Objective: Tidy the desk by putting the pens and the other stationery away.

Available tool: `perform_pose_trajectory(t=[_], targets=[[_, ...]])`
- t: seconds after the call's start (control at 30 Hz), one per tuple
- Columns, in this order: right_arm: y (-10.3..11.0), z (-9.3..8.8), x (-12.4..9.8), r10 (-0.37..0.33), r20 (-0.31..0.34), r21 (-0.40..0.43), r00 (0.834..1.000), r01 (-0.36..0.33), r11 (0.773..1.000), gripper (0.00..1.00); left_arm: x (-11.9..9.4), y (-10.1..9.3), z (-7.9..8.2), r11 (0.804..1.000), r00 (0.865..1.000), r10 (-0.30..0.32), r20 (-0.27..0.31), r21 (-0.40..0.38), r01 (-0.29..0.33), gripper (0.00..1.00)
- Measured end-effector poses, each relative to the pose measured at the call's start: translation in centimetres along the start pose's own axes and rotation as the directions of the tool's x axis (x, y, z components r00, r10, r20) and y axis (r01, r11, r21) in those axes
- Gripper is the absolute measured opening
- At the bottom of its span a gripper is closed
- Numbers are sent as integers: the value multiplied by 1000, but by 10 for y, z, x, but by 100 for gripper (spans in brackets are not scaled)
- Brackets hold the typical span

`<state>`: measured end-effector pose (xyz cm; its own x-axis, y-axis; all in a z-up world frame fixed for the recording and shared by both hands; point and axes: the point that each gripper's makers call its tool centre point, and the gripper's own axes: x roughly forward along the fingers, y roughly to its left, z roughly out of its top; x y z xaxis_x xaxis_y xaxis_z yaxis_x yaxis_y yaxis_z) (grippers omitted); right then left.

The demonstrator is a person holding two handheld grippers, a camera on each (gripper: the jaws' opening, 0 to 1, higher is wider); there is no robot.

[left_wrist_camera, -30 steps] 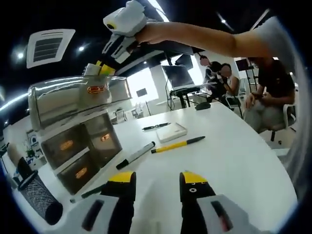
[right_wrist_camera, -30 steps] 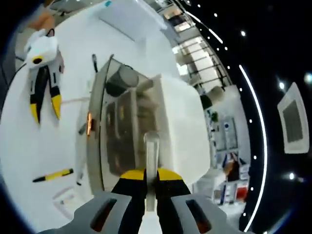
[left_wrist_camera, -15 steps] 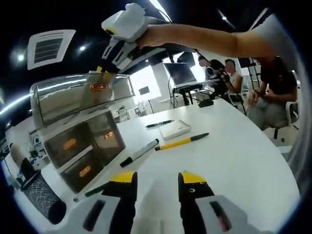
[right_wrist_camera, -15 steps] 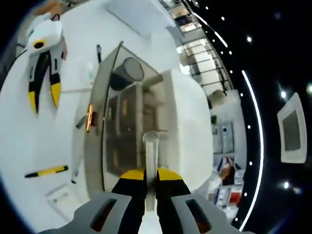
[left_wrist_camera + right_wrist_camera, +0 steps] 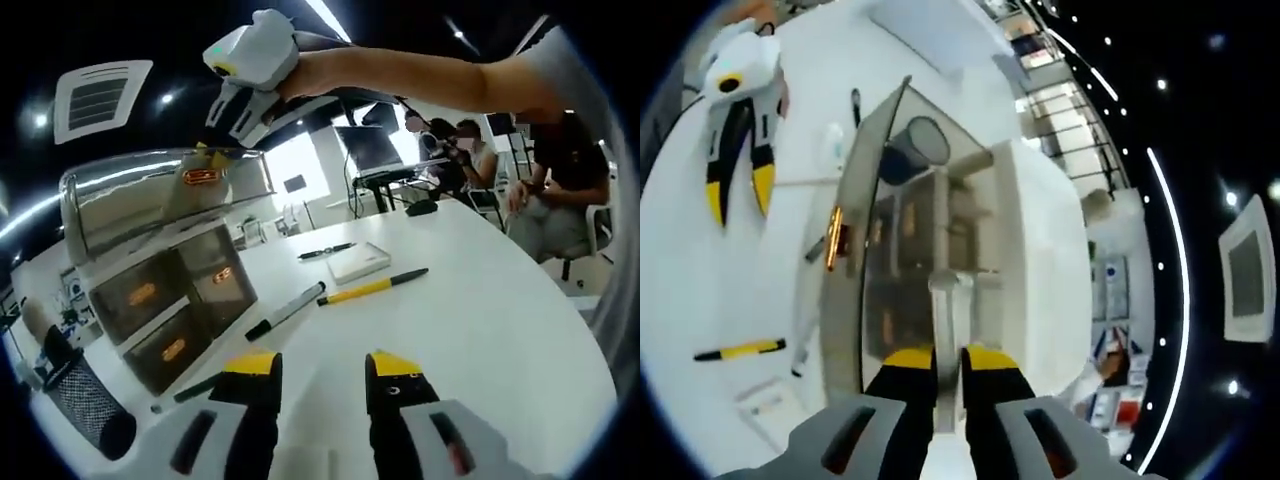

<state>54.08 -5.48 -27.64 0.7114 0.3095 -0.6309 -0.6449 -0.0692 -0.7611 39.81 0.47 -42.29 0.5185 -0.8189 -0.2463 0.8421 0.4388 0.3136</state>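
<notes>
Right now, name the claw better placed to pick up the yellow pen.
Left. The left claw hangs open over the table just short of the yellow pen, while the right claw is shut on an item above the organizer.

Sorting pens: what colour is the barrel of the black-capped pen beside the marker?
Yellow barrel, clearest in the left gripper view.

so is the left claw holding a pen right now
No, the left claw is open with nothing between its jaws, and the yellow pen lies on the white table ahead of it.
</notes>
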Motion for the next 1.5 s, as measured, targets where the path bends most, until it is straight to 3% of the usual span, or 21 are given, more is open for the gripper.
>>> perform_pose_trajectory(t=[0.3,0.53,0.6,0.9,1.0,1.2,1.3,1.5], targets=[[-5,0,-5,7,-4,0,1000,-7,1000,8,0,-2,1,1000,1000,2,-2,21,-2,34],[-12,-1,-25,14,12,28,1000,-14,1000,17,-1,1,4,1000,1000,12,7,26,-13,33],[-13,-3,-28,12,17,76,1000,-13,997,21,-1,1,4,1000,1000,12,8,24,-12,33],[-13,-10,-53,-8,8,110,1000,7,994,23,-1,1,4,999,1000,20,9,46,-21,30],[-13,-7,-63,-9,42,182,999,1,983,23,-2,3,6,999,1000,22,20,37,-23,30],[-7,-11,-63,4,31,218,1000,-10,976,24,1,-2,3,999,1000,8,8,40,-8,30],[-7,-14,-61,4,31,334,1000,-14,943,25,2,-1,1,999,1000,8,3,46,-8,30],[-13,3,-69,-40,145,495,989,-37,868,25,0,0,3,1000,1000,12,10,29,-12,30]])
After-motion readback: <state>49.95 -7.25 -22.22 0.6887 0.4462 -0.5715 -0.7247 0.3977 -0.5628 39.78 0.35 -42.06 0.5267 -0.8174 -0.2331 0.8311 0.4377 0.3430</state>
